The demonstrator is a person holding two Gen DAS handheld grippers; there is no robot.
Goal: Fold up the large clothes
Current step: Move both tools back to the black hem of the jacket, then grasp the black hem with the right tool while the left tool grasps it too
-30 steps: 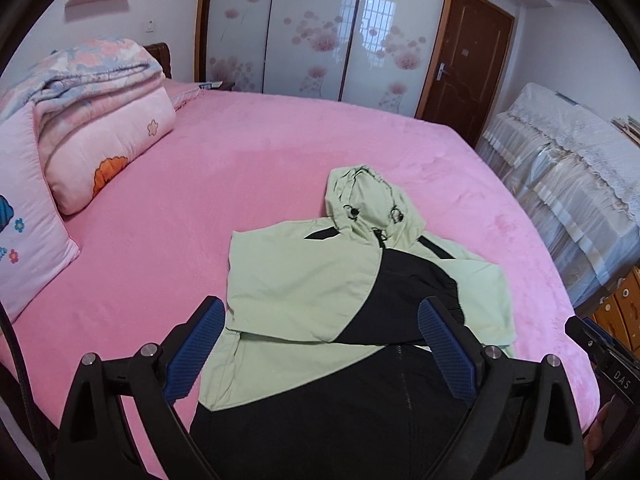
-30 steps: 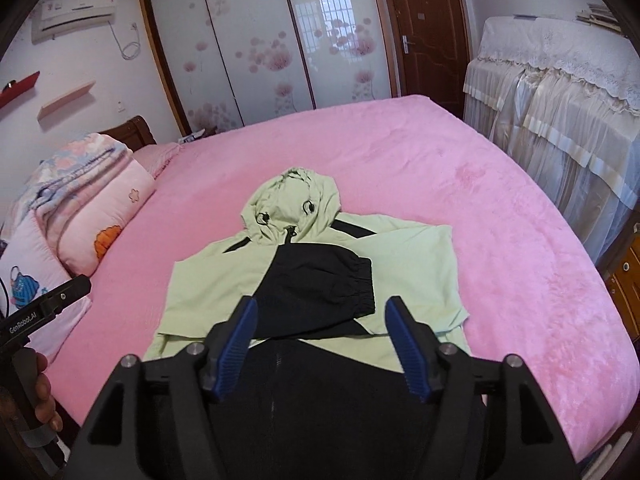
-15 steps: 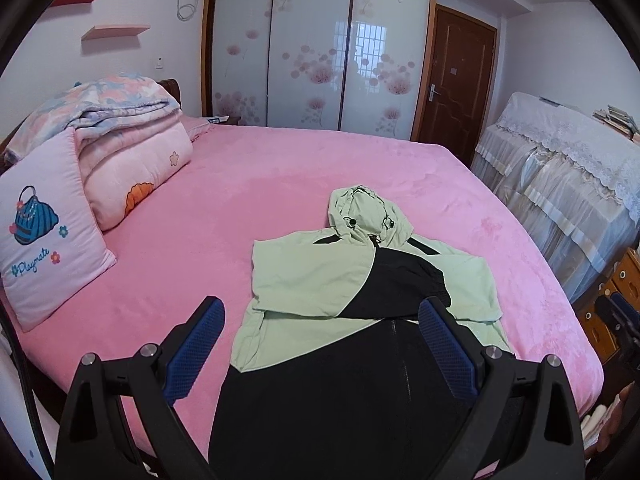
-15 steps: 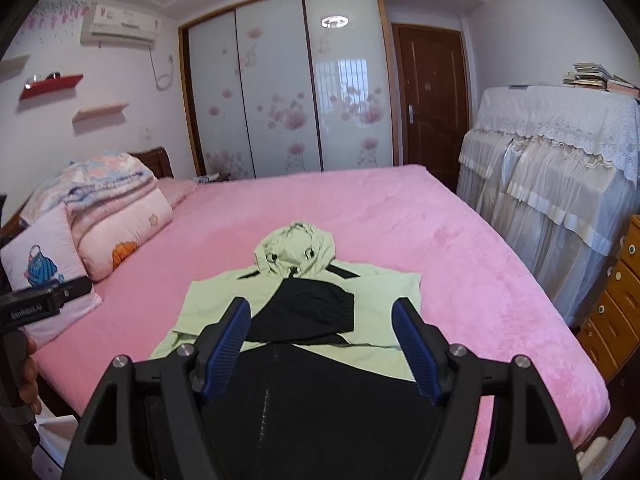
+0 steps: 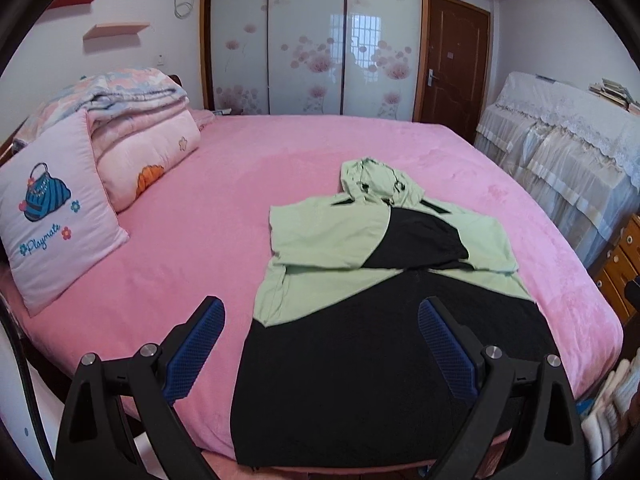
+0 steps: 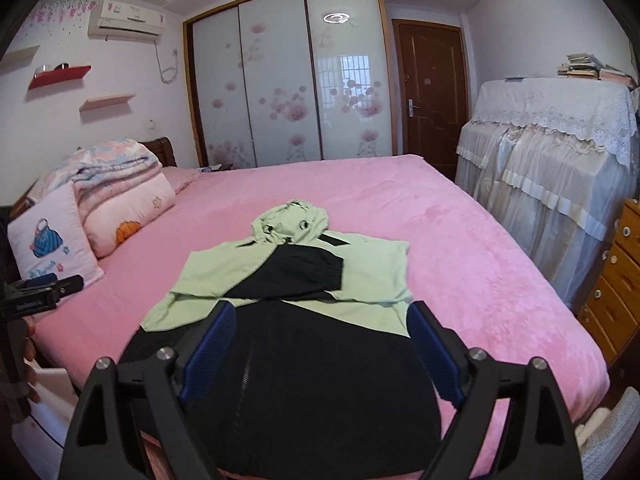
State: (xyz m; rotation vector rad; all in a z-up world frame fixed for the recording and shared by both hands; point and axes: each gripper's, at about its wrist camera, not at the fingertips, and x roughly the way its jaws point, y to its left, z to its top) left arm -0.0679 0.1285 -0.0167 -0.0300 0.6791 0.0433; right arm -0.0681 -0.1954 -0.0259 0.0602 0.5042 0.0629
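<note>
A light green and black hooded jacket point(image 5: 384, 280) lies flat on the pink bed point(image 5: 224, 208), hood pointing away, both sleeves folded across the chest. It also shows in the right wrist view point(image 6: 296, 292). My left gripper point(image 5: 320, 320) is open and empty, held above the jacket's black lower part near the bed's front edge. My right gripper point(image 6: 320, 324) is open and empty, also over the black lower part. The left gripper's body point(image 6: 36, 296) shows at the left edge of the right wrist view.
Pillows point(image 5: 52, 216) and a folded quilt point(image 5: 132, 100) sit at the bed's left. A lace-covered cabinet point(image 6: 560, 152) and wooden drawers point(image 6: 616, 280) stand to the right. A sliding wardrobe point(image 6: 288, 80) and a brown door point(image 6: 432, 92) are behind the bed.
Both grippers have pulled back and risen away from the jacket, so more of the bed and room shows. The jacket has not moved. Both stayed open.
</note>
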